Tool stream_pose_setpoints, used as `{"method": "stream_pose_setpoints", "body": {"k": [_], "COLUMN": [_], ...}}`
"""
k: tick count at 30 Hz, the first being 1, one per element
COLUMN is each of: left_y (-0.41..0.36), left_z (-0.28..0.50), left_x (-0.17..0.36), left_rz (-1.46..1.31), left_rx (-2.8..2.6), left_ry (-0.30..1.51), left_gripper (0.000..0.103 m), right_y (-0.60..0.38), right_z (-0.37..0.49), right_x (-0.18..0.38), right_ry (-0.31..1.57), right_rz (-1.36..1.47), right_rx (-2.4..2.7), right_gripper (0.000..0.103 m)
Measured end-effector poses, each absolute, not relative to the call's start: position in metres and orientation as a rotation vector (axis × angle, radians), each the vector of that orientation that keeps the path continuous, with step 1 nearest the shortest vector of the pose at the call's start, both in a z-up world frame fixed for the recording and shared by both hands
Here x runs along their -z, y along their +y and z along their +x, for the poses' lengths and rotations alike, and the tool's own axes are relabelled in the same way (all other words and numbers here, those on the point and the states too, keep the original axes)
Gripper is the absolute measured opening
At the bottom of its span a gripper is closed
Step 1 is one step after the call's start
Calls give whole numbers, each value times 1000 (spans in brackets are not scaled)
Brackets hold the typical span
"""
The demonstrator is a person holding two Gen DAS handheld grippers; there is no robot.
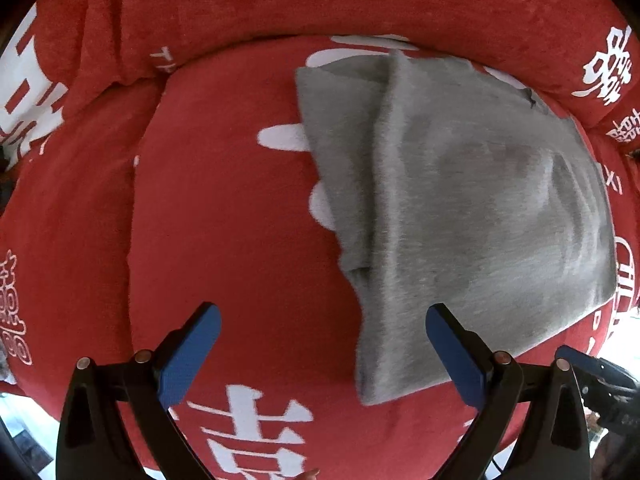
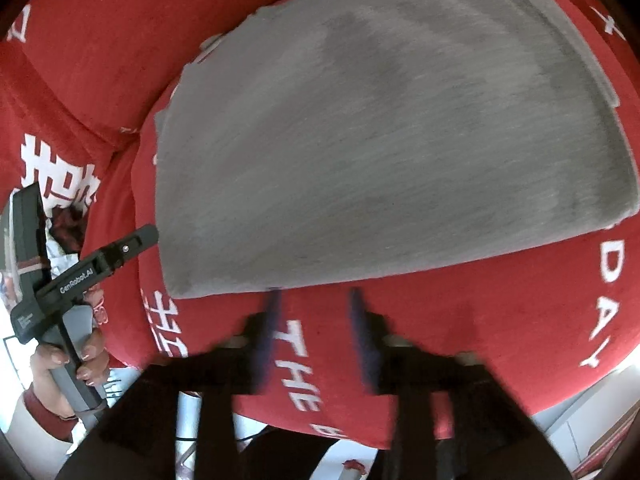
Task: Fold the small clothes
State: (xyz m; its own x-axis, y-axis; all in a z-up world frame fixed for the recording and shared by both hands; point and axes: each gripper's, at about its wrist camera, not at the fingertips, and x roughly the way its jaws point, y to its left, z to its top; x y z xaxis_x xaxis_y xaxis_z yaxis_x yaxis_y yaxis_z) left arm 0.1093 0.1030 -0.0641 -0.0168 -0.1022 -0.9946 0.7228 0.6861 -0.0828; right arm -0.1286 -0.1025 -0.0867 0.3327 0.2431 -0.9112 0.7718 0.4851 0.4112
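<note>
Left tool point(image 1: 323, 354) spread wide, empty, right tool point(image 2: 314, 336) parted, empty, beside grey garment point(image 2: 380, 140).

Black two-finger left gripper point(image 1: 323, 322), blue ribbed pads point(image 1: 188, 356), copper-coloured pivot screws. White "GenRobot.AI" lettering on black side, grey handle point(image 2: 74, 376). Dark red sleeve cuff point(image 2: 42, 412).

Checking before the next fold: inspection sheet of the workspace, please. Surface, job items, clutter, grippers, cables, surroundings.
Surface: red cushion cover with white lettering, rumpled at the back.
Job's things: one grey garment, folded, lying flat on the cover; a lower layer shows along one edge.
Clutter: nothing seen.
Grippers: left gripper open, one pad over the garment's corner, nothing gripped; right gripper open, blurred, just short of the garment's near edge, empty.
Cables: a thin dark lead below the cushion's edge, unclear.
Surroundings: a hand holds the left gripper's handle; pale floor beyond.
</note>
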Motion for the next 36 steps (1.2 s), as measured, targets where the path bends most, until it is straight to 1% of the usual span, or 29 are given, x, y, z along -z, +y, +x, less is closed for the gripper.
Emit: {"method": "stream_pose_setpoints", "body": {"k": [8,14,18,20,25,29,34,35,36], "left_y": [118,122,124,126,140,149,154,150,146], "left_z": [125,130,131,133,148,164,179,180,181], "left_x": [72,77,80,84,90,92,98,97,97], "left_rz": [554,562,585,569,387,249,63,31,-7], "left_rx": [697,711,692,706,773,798,838,852,881], "left_ry": [1492,1513,1493,1516,1616,1635,1687,1696,1708], "left_gripper": [103,103,103,103,103,103,103,103,103], "right_y": [-80,-70,-63,-60,-53,-53,-54,-55,-56], "right_z": [-116,-115,-117,-116,-112,-109,-100,-99,-99], "right_x": [103,115,122,125,135,151,157,157,159], "right_ry": [1190,1102,1050,1027,986,870,778,761,737], "right_rz": [1205,1342,1416,1447,1483,1589,1626,1638,1663], "right_rx": [440,448,441,426,385,339,343,340,339], "right_gripper": [63,63,63,63,63,63,63,63,59]}}
